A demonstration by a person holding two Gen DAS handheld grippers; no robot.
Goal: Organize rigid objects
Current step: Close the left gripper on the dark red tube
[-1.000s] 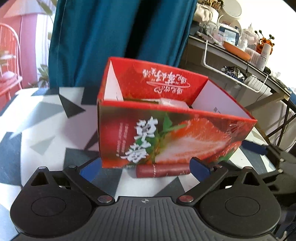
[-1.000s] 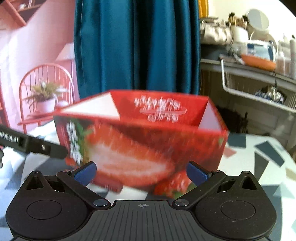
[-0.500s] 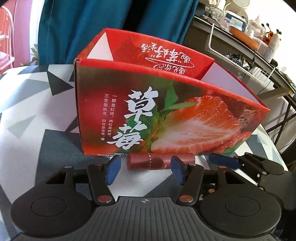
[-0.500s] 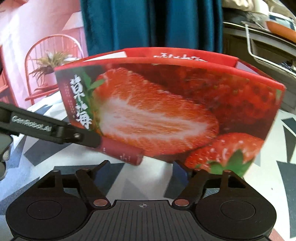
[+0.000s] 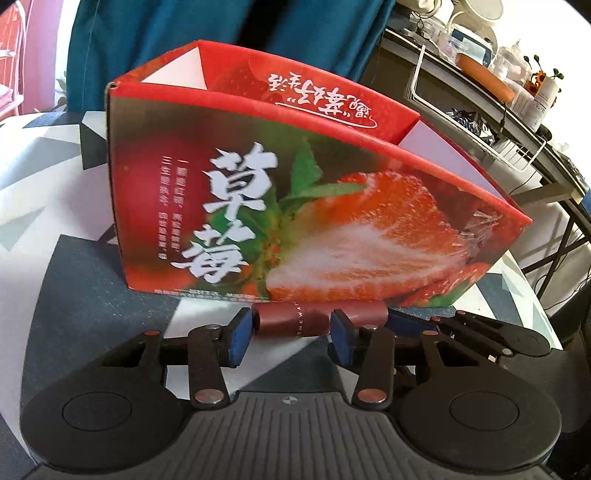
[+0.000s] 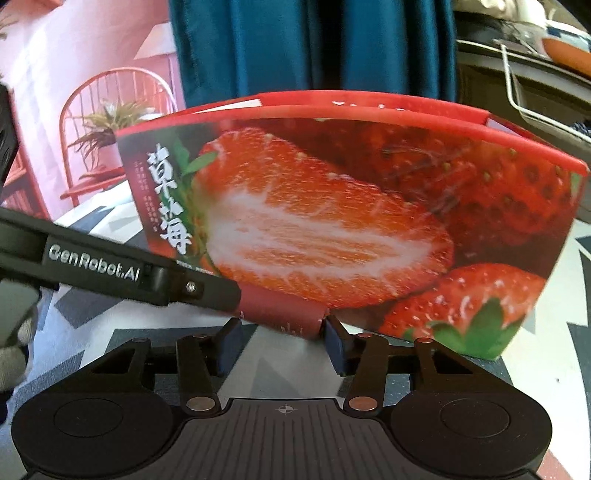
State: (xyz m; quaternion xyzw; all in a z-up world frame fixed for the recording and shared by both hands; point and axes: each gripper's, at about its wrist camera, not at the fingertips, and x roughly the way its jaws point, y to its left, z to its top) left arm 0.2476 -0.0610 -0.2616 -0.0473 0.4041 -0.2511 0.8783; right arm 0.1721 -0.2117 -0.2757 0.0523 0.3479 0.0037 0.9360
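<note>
Maroon cylindrical tube (image 5: 295,322) lies low-centre against red strawberry-print cardboard box (image 5: 303,206); left gripper (image 5: 291,334) and right gripper (image 6: 282,338) jaws closing around its ends, contact unclear.

One red strawberry-printed cardboard box (image 5: 295,206) stands on one patterned table (image 5: 48,206); one dark red tube (image 5: 295,323) lies at its near side; two black grippers, left (image 5: 291,332) and right (image 6: 282,343); one teal curtain (image 5: 221,26) hangs beyond.

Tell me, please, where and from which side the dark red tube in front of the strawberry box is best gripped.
Probably its two flat ends, coming from the front and above. The dark red tube lies lengthwise against the strawberry box, leaving no visible gap behind for fingers.
</note>
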